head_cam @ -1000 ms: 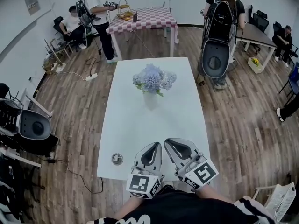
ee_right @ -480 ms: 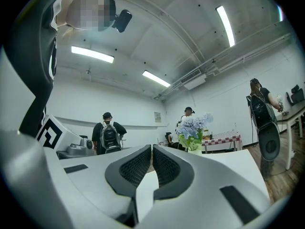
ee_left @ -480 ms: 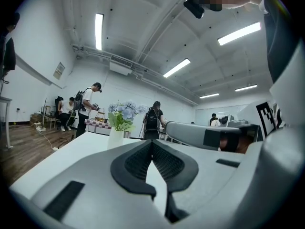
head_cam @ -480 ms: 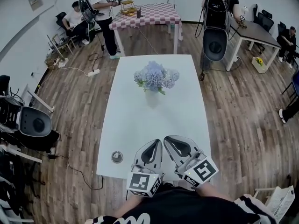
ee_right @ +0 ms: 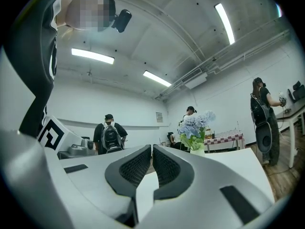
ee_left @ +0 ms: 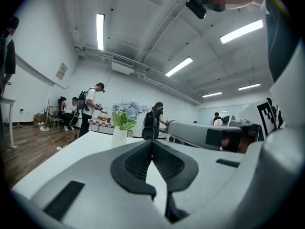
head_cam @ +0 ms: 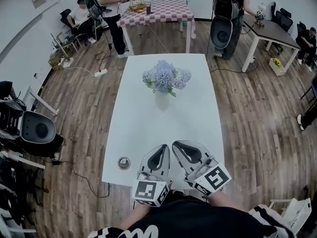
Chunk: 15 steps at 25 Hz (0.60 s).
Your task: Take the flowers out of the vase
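Left tongs [head_cam: 160, 149], right tongs [head_cam: 179, 147] side by side over near tabletop [head_cam: 143, 133] edge, both pinched closed, empty. Blue flowers [head_cam: 166, 77] upright in white vase [head_cam: 162, 100], well apart, mid-tabletop.

- Long ceiling strips [ee_left: 100, 31] above the left gripper [ee_left: 152, 143] lit the room brightly and evenly
- The white table [head_cam: 148, 123] ahead of it glared, almost washed out
- Fisheye bending and black corners framed both gripper views; its jaws, nearest the lens, were soft
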Each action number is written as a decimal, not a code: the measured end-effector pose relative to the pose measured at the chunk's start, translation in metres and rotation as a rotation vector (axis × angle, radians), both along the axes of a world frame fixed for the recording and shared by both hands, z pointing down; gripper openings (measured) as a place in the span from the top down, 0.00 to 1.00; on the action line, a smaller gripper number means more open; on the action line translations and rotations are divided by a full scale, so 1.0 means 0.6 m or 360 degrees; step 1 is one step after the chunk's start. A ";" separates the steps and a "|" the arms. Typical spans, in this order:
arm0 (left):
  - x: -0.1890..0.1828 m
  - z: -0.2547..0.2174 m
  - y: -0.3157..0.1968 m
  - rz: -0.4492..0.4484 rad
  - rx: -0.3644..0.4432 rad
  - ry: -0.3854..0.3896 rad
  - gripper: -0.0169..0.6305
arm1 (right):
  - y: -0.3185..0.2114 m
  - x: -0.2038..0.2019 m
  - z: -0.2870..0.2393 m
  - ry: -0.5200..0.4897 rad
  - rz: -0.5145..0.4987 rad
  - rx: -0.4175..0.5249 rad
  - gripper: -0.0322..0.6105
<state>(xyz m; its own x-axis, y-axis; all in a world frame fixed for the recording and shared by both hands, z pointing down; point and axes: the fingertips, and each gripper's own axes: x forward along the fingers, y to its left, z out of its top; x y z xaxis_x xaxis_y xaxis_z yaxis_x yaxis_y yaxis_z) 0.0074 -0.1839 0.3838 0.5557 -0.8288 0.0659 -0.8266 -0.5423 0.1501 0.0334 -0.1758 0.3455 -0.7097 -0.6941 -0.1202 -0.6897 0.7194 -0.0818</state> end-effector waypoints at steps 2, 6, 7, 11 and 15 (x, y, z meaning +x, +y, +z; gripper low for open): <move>-0.003 -0.001 -0.005 0.0002 0.0001 0.0001 0.97 | -0.004 -0.005 -0.002 -0.0001 -0.0002 0.0007 0.91; -0.006 -0.003 -0.025 0.0019 0.0016 0.0000 0.97 | -0.021 -0.007 -0.001 -0.0009 0.0005 0.0005 0.91; -0.007 -0.003 -0.031 0.0023 0.0017 0.0004 0.97 | -0.026 -0.006 -0.002 -0.0009 0.0016 0.0006 0.91; -0.013 0.000 -0.053 0.0029 0.0009 0.0012 0.97 | -0.049 0.002 -0.002 0.0013 0.0067 0.0007 0.91; -0.023 0.007 -0.077 0.0039 -0.0014 0.0010 0.97 | -0.086 0.003 0.010 0.0048 0.0104 -0.0034 0.90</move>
